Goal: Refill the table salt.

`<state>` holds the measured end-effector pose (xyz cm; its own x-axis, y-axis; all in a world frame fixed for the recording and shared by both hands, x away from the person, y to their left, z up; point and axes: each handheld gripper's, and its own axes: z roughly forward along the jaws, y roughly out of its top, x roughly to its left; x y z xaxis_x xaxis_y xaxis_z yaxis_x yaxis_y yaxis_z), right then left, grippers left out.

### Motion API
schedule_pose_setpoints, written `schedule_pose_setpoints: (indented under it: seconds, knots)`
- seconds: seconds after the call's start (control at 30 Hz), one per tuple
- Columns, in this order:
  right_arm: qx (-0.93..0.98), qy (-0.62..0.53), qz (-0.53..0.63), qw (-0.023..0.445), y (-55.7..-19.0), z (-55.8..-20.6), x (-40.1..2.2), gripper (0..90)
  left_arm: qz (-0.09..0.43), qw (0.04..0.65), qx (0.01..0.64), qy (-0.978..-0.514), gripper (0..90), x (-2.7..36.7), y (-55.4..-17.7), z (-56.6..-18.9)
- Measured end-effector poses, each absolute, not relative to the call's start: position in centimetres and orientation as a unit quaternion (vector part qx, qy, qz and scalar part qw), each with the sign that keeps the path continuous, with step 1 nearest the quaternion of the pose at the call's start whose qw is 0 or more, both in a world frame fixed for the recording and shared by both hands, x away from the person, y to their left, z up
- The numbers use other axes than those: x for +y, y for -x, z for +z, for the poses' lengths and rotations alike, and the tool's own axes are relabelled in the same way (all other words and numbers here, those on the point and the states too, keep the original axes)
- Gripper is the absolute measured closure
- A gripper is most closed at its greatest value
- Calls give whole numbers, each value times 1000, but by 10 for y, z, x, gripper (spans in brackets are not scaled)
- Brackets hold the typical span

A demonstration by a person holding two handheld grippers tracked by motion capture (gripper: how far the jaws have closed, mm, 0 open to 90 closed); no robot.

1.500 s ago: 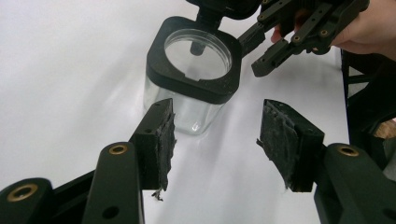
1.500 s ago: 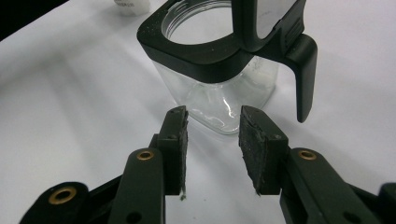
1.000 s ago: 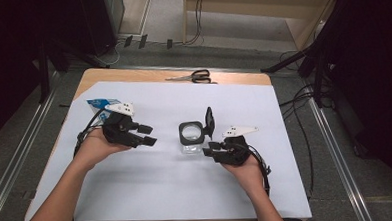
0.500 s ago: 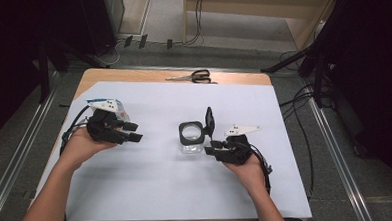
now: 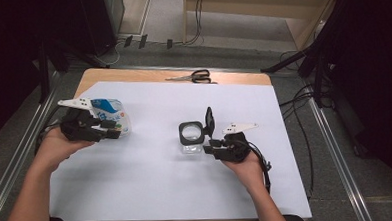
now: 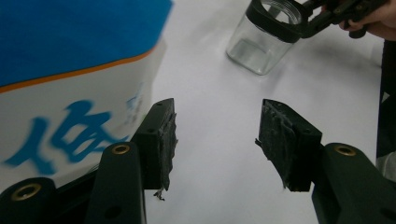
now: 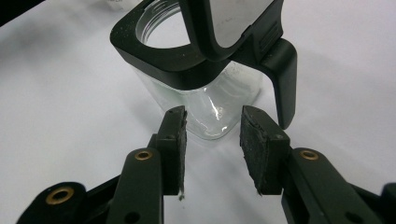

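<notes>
Now, from the high view, your left hand-held gripper [image 5: 116,133] sits at the left of the bench [image 5: 152,192], right against the blue and white bag [image 5: 109,118], while your right hand-held gripper [image 5: 209,146] is just beside the glass jar [image 5: 190,138] near the middle. The jar's black lid [image 5: 209,121] stands up, hinged open. Both your forearms come in low from the near edge, and each hand grips its tool from behind. A pair of scissors [image 5: 193,77] lies far back, well apart from everything.

In the left gripper view, the jaws are spread wide with nothing between them. The bag [image 6: 70,70] is beside the left jaw, outside the gap, not inside it. If you close now, I think you will catch only air, or push the soft bag sideways. You would need to turn toward it first.

In the right gripper view, the jaws stand apart, pointing at the lower part of the jar [image 7: 205,105], which is not yet between them. The glass looks smooth, and the upright lid [image 7: 233,25] puts weight high. A pinch on one corner could slip or tip the jar.
</notes>
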<state>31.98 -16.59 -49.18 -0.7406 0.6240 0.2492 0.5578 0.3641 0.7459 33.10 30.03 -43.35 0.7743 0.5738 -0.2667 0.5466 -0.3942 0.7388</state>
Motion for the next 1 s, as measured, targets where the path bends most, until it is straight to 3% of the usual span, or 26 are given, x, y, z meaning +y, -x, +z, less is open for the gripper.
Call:
schedule_pose_setpoints:
  seconds: [0.5,0.83,1.0]
  knots:
    - [824,-361,436,36,-323,-492,-166,625,40,425,363,-828,479,344,-343,-426]
    - [823,-365,434,33,-322,-492,-168,625,39,427,342,-836,481,362,-359,-426]
    - [823,-367,433,32,-322,-493,-170,625,46,431,339,-835,524,367,-364,-419]
